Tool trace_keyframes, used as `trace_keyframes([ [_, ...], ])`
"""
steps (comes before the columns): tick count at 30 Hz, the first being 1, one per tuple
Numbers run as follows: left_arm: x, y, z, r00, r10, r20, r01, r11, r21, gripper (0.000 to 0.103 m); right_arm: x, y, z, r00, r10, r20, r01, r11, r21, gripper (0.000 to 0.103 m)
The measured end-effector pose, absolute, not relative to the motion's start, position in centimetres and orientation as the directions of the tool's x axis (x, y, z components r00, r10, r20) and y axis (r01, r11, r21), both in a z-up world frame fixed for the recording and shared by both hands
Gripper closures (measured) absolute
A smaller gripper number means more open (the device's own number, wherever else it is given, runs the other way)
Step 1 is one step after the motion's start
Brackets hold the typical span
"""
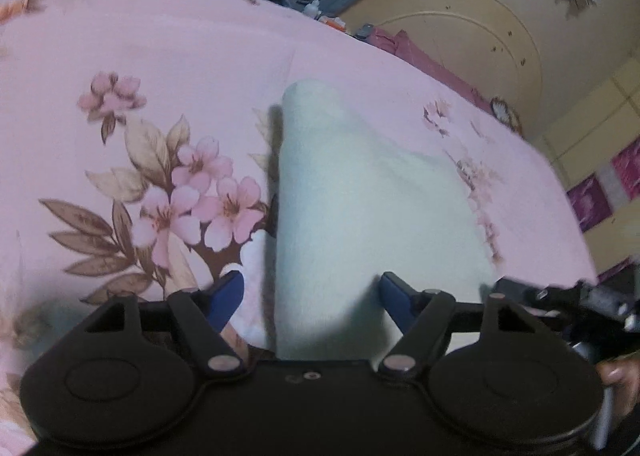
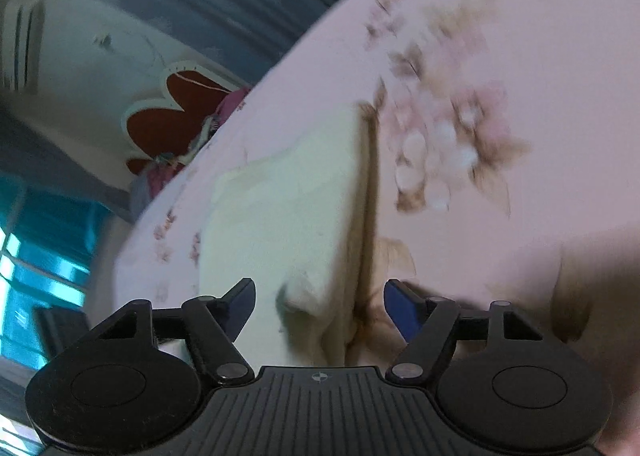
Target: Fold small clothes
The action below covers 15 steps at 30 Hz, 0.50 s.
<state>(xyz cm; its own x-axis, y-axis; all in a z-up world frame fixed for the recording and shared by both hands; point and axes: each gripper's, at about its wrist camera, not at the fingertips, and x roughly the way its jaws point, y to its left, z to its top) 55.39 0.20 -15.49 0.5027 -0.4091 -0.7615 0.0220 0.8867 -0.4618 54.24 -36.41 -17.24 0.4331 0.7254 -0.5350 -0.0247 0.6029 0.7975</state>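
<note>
1. Left gripper (image 1: 310,298): I've got its jaws apart, nothing clamped. The pale garment (image 1: 360,192) lies on the floral bed sheet (image 1: 160,56), running from between the jaws and away ahead; its near edge sits betw. them, pads not pressing.
2. Step, I'd judge: mid-fold, cloth already doubled lengthwise; next needs both near corners pinched and carried fwd over the far end.
3. Right gripper (image 2: 320,306): jaws apart too, a bunched near corner of the garment betw. them, untouched. View is blurred and tilted; gripper angled down at the bed.
</note>
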Motion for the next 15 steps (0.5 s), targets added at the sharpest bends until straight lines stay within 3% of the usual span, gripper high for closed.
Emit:
trace_keyframes([
  [8, 56.5, -0.4, -15.7, 0.482, -0.419, -0.769, 0.013, 0.881, -0.472, 0.033, 55.9, -34.0, -17.3, 0.394, 0.748, -0.534, -0.078, 0.606, 0.792, 0.037],
  [10, 56.9, -1.1, -15.7, 0.474, -0.429, -0.769, 0.03, 0.881, -0.473, 0.043, 56.4, -33.1, -17.1, 0.391, 0.726, -0.566, -0.092, 0.643, 0.761, 0.052],
  [11, 57.1, -1.5, -15.8, 0.472, -0.431, -0.769, 0.033, 0.881, -0.472, 0.043, 56.6, -32.7, -17.1, 0.393, 0.719, -0.573, -0.1, 0.653, 0.75, 0.058],
  [13, 57.5, -2.0, -15.8, 0.478, -0.416, -0.773, 0.04, 0.89, -0.455, 0.046, 56.7, -32.1, -16.8, 0.398, 0.701, -0.591, -0.12, 0.679, 0.724, 0.061],
  [15, 57.4, -2.7, -15.4, 0.497, -0.39, -0.775, 0.071, 0.909, -0.411, 0.057, 56.2, -31.2, -16.2, 0.415, 0.667, -0.619, -0.164, 0.724, 0.67, 0.066],
])
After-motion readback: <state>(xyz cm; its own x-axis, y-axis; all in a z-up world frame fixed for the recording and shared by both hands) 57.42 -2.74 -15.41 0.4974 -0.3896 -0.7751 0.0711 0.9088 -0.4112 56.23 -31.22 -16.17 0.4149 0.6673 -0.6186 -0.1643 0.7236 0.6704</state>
